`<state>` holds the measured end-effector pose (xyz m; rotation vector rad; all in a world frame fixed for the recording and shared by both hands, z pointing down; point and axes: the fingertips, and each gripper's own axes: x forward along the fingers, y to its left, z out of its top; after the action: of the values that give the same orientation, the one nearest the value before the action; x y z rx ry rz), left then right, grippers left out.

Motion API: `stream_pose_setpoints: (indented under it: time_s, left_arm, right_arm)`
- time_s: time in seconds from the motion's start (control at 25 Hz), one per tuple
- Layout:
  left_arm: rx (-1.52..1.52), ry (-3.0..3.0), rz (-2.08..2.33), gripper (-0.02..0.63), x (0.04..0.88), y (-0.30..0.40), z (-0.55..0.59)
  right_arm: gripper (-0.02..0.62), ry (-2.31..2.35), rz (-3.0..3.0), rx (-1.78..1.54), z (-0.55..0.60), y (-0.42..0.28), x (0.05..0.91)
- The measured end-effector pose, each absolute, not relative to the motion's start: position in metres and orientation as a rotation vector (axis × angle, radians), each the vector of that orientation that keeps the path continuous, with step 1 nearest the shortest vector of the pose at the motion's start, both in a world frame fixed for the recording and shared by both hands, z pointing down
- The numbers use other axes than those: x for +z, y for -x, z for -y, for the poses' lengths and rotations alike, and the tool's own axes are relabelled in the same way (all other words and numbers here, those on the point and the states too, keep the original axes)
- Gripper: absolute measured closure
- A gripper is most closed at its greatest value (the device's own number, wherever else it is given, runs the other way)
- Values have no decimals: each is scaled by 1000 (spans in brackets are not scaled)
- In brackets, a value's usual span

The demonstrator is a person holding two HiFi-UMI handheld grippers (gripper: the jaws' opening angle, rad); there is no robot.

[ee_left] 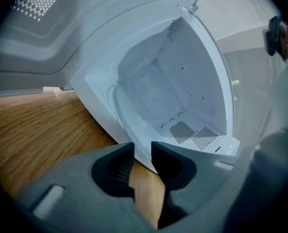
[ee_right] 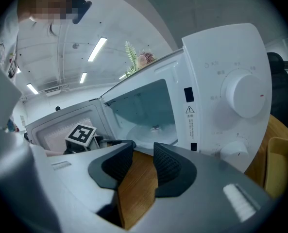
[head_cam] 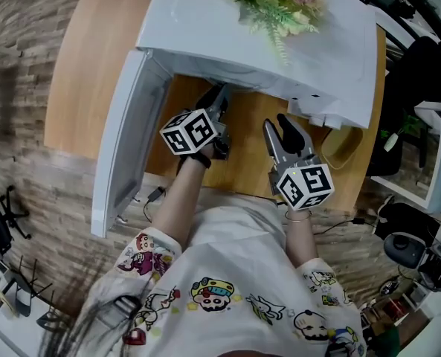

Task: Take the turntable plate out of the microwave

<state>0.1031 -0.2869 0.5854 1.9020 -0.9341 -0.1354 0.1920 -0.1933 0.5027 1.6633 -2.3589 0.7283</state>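
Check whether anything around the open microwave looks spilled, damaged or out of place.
Nothing spilled or broken. The one oddity is a spray of flowers lying flat on top of the microwave, a stem poking past its edge.

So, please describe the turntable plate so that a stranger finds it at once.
The white microwave stands on the wooden table with its door swung open. On the floor of its cavity lies the turntable plate: a clear round disc with a small hub at its middle, the only thing lying in there.
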Motion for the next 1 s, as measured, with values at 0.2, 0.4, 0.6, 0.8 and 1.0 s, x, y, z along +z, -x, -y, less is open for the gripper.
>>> stream_pose_setpoints:
  time_s: [0.2, 0.4, 0.6, 0.8, 1.0]
  left_arm:
    - [-195, -1870, 929, 515, 586, -103, 288]
    - [-201, -1835, 938, 528, 587, -102, 286]
    - [-198, -1796, 938, 535, 586, -98, 279]
    - [-187, -1780, 931, 537, 589, -95, 266]
    - [-190, -1764, 934, 538, 587, -91, 252]
  right_arm:
    - [465, -1664, 2354, 734, 189, -189, 505]
    - [466, -1673, 2350, 754, 185, -185, 508]
    - [469, -1691, 2356, 757, 186, -185, 504]
    - [472, -1700, 2363, 765, 187, -185, 503]
    - [474, -1684, 2371, 780, 187, -180, 506]
